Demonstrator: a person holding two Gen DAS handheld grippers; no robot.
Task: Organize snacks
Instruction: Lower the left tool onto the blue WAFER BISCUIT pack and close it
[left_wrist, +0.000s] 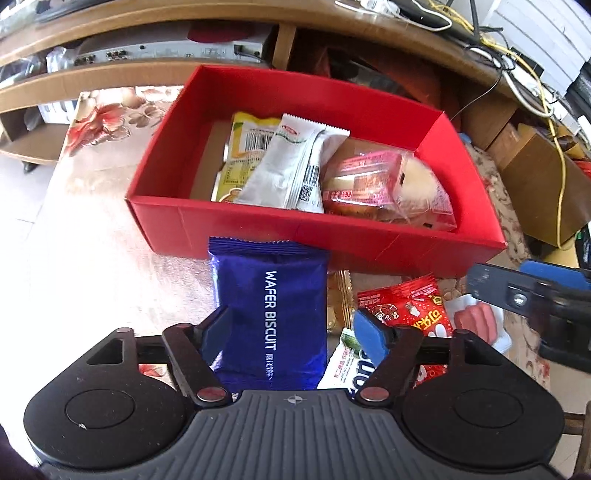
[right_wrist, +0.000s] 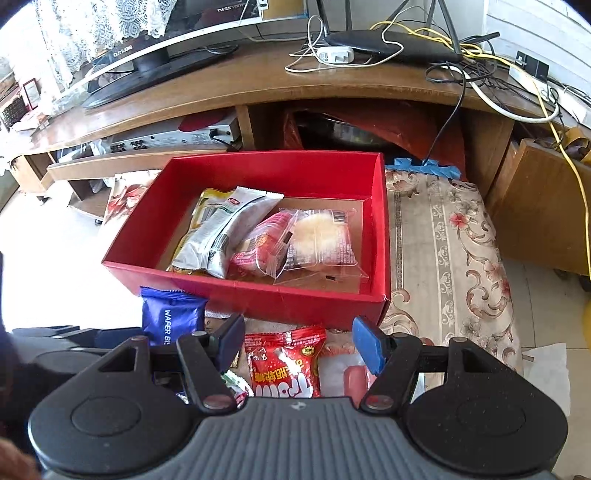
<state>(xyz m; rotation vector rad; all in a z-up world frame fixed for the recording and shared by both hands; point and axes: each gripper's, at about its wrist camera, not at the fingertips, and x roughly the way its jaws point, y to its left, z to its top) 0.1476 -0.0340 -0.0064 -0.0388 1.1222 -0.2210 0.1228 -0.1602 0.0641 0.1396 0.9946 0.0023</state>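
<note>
Blue foil wafer biscuit packet (left_wrist: 271, 317) is seen between the spread fingers of the left gripper (left_wrist: 295, 328), touching the left pad only, just before the red cardboard box (left_wrist: 295, 225) at twelve o'clock. Right gripper (right_wrist: 301, 341) is held with fingers spread above a red plastic candy packet (right_wrist: 284, 363).

An open red cardboard box (right_wrist: 258, 295) sits on the floral-patterned tablecloth (right_wrist: 443, 258), its far wall toward the brown wooden TV cabinet (right_wrist: 258, 85). Inside, a white foil packet (right_wrist: 221, 229) lies left on a yellow packet (right_wrist: 207, 201), a clear-wrapped pale cake (right_wrist: 321, 240) right, a pink-wrapped pastry (right_wrist: 258, 247) between. Before the box's near wall lie a blue wafer biscuit packet (right_wrist: 170, 317) left and a red candy packet (right_wrist: 284, 362) right.
</note>
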